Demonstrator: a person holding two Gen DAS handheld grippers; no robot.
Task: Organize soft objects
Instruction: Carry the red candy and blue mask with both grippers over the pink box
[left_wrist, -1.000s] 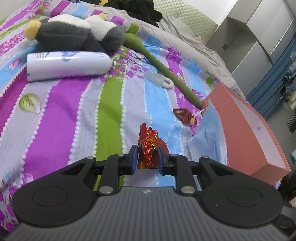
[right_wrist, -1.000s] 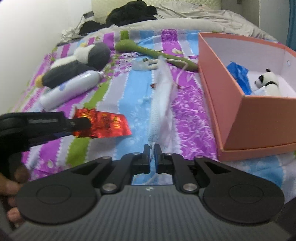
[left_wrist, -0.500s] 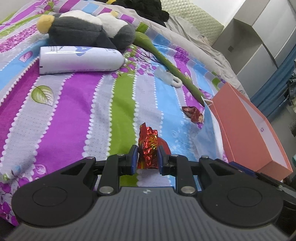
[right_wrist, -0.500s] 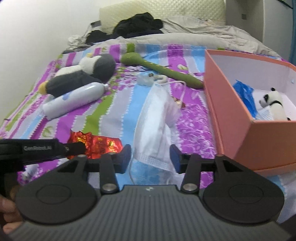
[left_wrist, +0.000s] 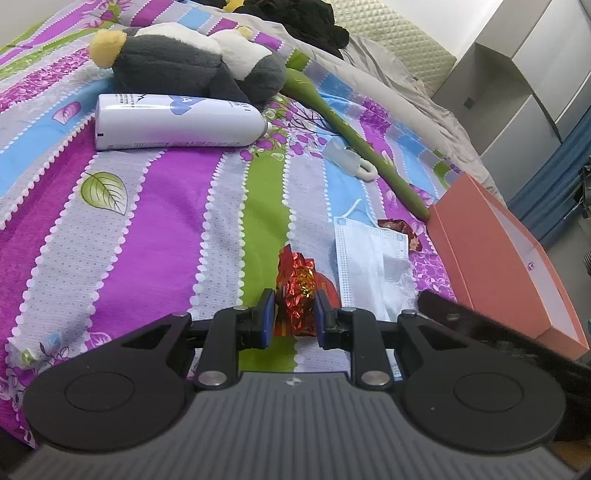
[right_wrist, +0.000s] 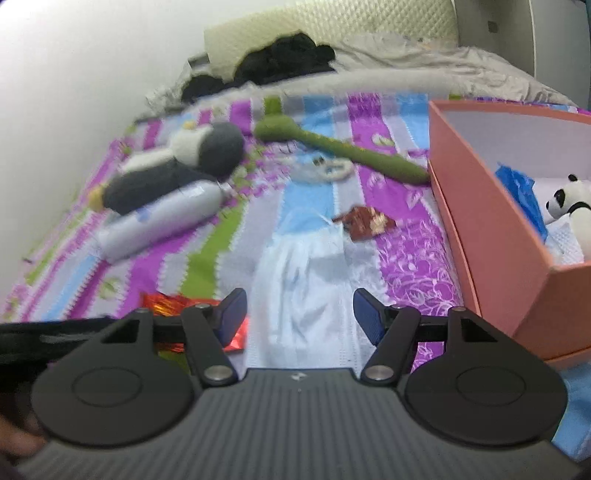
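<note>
Left gripper (left_wrist: 294, 308): low centre of the left wrist view, levelled close over the striped bedspread (left_wrist: 155, 229), fingers clamped on a crumpled red foil wrapper (left_wrist: 297, 286).

Right gripper (right_wrist: 299, 314): low centre of the right wrist view, fingers spread wide apart and holding nothing, poised above a white face mask (right_wrist: 306, 273) lying flat mid-frame. The view was blurred.

Second foil wrapper (right_wrist: 364, 223): just beyond the mask's far edge.

Pink box (right_wrist: 480, 221): right edge of frame, open-topped, holding a small panda plush (right_wrist: 570, 203) and blue material (right_wrist: 519, 188).

Penguin plush (left_wrist: 192, 61), white spray can (left_wrist: 177, 125), green stemmed toy (left_wrist: 351, 129): upper left to centre.
</note>
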